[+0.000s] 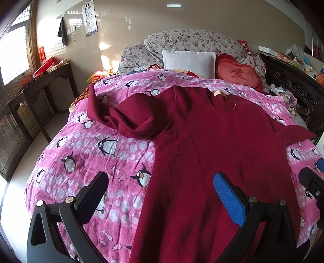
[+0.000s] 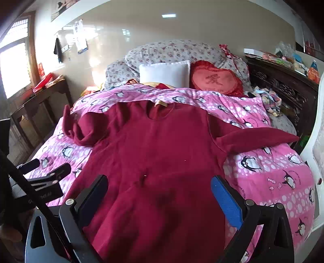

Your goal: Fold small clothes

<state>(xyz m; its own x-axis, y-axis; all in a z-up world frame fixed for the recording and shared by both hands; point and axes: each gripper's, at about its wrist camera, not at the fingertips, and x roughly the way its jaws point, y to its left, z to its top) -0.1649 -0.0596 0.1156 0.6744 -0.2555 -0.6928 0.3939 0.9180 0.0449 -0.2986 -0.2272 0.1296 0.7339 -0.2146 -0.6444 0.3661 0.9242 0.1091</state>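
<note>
Home bedroom: bed [image 1: 85,161] with pink penguin quilt, floral pillows [image 1: 194,40], heart cushion [image 1: 237,75], dark wooden desk [image 1: 40,89] by window, eye chart [image 1: 90,18] on wall.

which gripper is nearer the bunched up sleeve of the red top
Left. The left gripper hovers over the hem on the bunched sleeve side; the right gripper is across the body.

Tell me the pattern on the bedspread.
Pink bedspread with penguins, white dots; clearest in the right wrist view.
</note>
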